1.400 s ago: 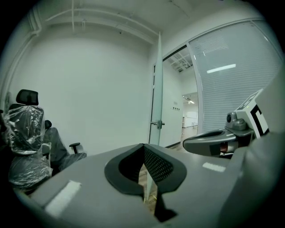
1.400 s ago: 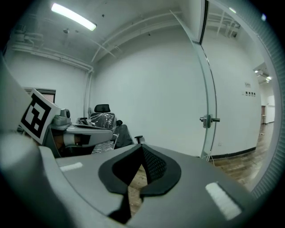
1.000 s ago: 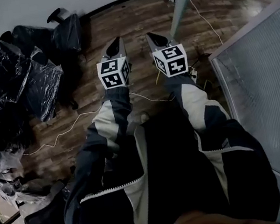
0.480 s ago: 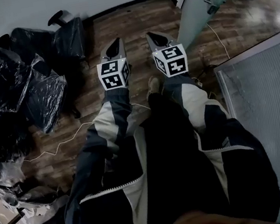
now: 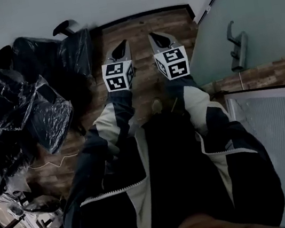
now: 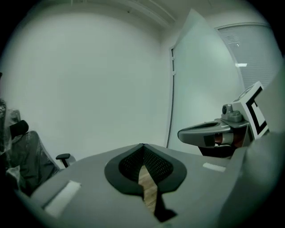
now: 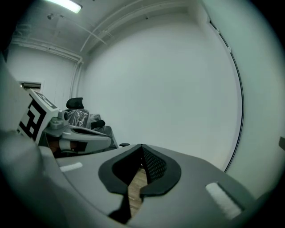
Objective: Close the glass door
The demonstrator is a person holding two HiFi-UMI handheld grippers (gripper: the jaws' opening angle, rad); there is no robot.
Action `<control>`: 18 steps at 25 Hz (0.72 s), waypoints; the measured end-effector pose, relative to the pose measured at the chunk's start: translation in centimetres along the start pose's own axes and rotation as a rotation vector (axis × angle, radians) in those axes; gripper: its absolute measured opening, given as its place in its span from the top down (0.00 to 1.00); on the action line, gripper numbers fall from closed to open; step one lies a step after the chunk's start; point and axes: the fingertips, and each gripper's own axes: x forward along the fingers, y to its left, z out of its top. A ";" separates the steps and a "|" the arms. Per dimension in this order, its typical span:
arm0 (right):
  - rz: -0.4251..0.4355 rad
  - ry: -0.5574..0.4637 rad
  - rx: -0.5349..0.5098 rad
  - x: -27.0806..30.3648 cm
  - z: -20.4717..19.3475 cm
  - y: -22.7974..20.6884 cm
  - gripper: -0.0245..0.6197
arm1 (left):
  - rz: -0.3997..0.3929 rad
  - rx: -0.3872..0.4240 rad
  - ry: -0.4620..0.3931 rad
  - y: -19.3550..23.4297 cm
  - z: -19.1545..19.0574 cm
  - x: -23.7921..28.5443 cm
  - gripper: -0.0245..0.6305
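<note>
Glass door (image 5: 259, 4): a tall frosted pane that fills the upper right of the head view, to the right of both grippers and a little ahead of them. Its grey handle (image 5: 236, 46) stands out from the face of the pane that is turned toward the person, with its long axis seeming to run up and down the door. Below the door in this view, a ribbed glass partition (image 5: 281, 136) fills the lower right.

The person holds both grippers out in front, side by side and pointing forward over the wooden floor (image 5: 138, 25), toward the white wall. The left gripper (image 5: 119, 49) is clenched on nothing; in its own view the two jaws meet at the tips and only floor shows through the gap behind them. The right gripper (image 5: 160, 40) is clenched and empty in the same way.

The relation that matters is sideways. The door lies off to the right of the line along which the grippers point, so neither one is aimed at it. The right gripper is plainly the nearer, with the handle well apart from it, to its right. The left gripper would have to cross in front of the right one to reach it. In my judgement the coming move is a swing to the right, with the right gripper meeting the handle or the pane.

Plastic-wrapped chairs (image 5: 26, 97) stand at the far left, away from the door.
</note>
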 end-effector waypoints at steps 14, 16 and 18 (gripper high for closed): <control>-0.250 0.002 0.074 7.7 3.7 -19.0 0.95 | -0.217 0.035 -0.040 -1.8 8.0 20.2 0.96; -0.310 0.002 0.088 8.4 3.8 -21.6 0.95 | -0.279 0.042 -0.042 -2.4 8.7 23.5 0.96; -0.387 0.002 0.111 8.9 3.9 -24.3 0.95 | -0.353 0.038 -0.036 -3.1 9.2 26.8 0.96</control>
